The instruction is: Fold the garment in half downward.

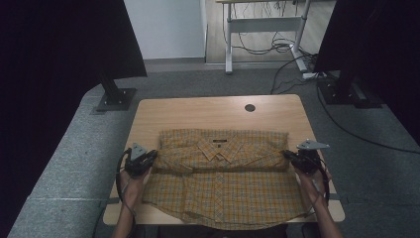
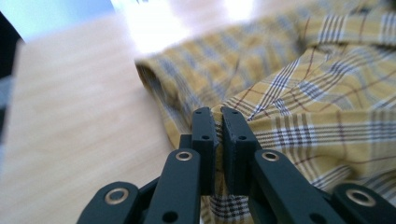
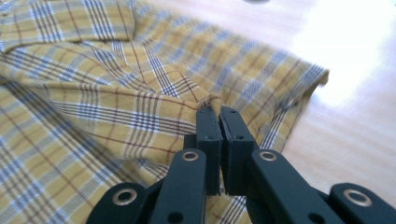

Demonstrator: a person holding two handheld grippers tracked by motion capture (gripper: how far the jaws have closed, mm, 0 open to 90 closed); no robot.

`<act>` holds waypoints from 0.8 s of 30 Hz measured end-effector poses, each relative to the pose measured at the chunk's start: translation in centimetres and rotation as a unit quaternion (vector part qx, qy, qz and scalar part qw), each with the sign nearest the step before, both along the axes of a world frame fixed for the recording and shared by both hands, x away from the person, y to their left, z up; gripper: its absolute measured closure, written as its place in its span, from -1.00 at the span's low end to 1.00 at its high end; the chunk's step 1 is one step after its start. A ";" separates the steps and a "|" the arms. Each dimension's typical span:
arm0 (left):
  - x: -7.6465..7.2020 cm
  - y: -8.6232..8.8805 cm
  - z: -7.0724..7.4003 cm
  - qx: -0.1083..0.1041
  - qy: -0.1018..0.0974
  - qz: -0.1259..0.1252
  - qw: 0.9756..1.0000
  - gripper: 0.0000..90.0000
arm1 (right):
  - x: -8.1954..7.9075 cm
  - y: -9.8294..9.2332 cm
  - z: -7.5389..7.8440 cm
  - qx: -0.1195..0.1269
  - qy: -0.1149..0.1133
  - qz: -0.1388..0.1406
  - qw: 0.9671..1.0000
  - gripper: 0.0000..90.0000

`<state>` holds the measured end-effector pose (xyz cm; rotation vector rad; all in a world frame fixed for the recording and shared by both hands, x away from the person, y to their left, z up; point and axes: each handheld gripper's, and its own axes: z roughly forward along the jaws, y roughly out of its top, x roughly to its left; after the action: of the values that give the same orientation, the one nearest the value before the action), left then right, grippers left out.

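Yellow plaid shirt (image 1: pixel 223 178), one, on wooden table (image 1: pixel 198 111); two claws, left (image 1: pixel 148 159) and right (image 1: pixel 292 156), each clamped on its fabric

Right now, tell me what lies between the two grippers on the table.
In the high view, the yellow plaid shirt spans the whole stretch between the left gripper and the right gripper, collar up; each gripper pinches one side edge. No bare table lies between them.

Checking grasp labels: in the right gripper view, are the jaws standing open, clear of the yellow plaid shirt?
No, the right hand-held gripper is shut, its two black jaws pinching an edge of the yellow plaid cotton shirt.
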<state>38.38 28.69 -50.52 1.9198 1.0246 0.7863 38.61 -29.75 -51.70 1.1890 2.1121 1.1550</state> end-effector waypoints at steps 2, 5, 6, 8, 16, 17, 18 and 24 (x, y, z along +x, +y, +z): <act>-0.6 0.1 1.2 -0.003 -0.019 -0.003 1.000 0.88 | -0.7 0.2 0.8 -0.009 -0.018 0.000 1.000 0.93; -1.5 0.3 3.1 -0.014 -0.047 -0.008 0.999 0.88 | -1.8 0.4 2.0 -0.020 -0.041 -0.002 0.999 0.93; -1.8 0.4 3.7 -0.018 -0.056 -0.010 0.998 0.88 | -2.3 0.4 2.5 -0.023 -0.051 -0.003 0.998 0.93; -2.6 0.7 4.9 -0.028 -0.072 -0.015 0.997 0.88 | -3.3 0.3 3.6 -0.025 -0.068 -0.008 0.997 0.94; -5.8 1.7 5.9 -0.066 -0.073 -0.045 0.994 0.88 | -7.9 -0.6 6.2 -0.013 -0.082 0.000 0.997 0.93; -6.2 1.9 5.4 -0.067 -0.064 -0.049 0.994 0.88 | -8.4 -0.7 6.0 -0.010 -0.075 0.003 0.997 0.93; -6.5 1.9 4.9 -0.067 -0.055 -0.052 0.995 0.88 | -8.8 -0.9 5.7 -0.009 -0.066 0.007 0.998 0.93; -7.5 1.9 0.0 -0.041 0.029 -0.062 0.997 0.87 | -10.1 -1.2 2.5 -0.006 0.020 0.029 0.999 0.93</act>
<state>30.90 30.57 -50.48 1.9241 0.9473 0.6128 28.49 -30.97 -49.19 1.1602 2.1937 1.1518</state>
